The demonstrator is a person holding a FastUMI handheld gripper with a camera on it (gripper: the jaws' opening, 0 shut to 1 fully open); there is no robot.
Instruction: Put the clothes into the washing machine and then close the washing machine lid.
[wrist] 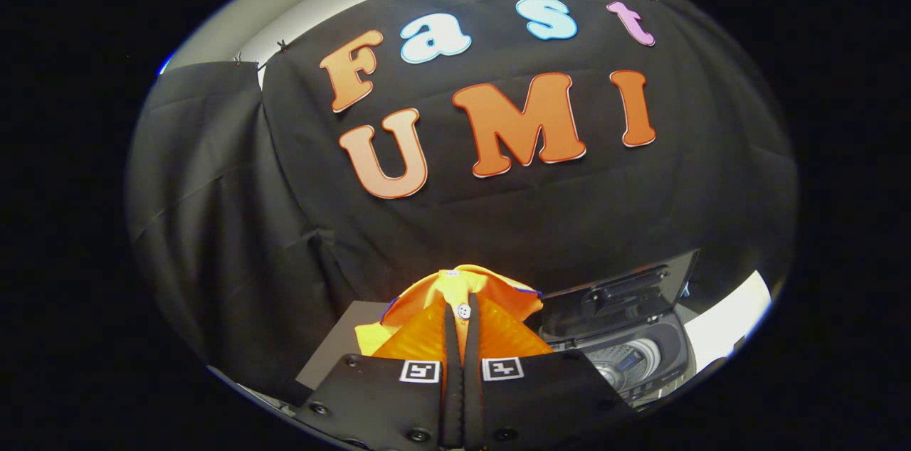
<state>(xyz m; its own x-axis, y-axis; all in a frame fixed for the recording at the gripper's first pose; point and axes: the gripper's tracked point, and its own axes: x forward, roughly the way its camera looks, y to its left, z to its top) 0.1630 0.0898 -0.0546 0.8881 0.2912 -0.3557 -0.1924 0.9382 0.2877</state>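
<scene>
Looking along the fingers, we've got the gripper (461, 337) pinching an orange shirt (462, 294), both fingers pressed together on the fabric near a white button (464, 309). The washing machine (626, 358) sits off to the right, lid (619, 291) up. Our worry is that loose cloth hangs wide, so it could snag the rim or slip free.

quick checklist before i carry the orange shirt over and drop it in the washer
1. Grip: gripper fingers closed on the orange shirt, ok.
2. Shirt lifted off the surface: bunched up over the fingers, ok.
3. Washing machine lid open: raised upright, ok.
4. Drum free to take the shirt: cannot tell, partly hidden.
5. Gripper over the opening: not ok, the washing machine sits off to the fingers' right.
</scene>
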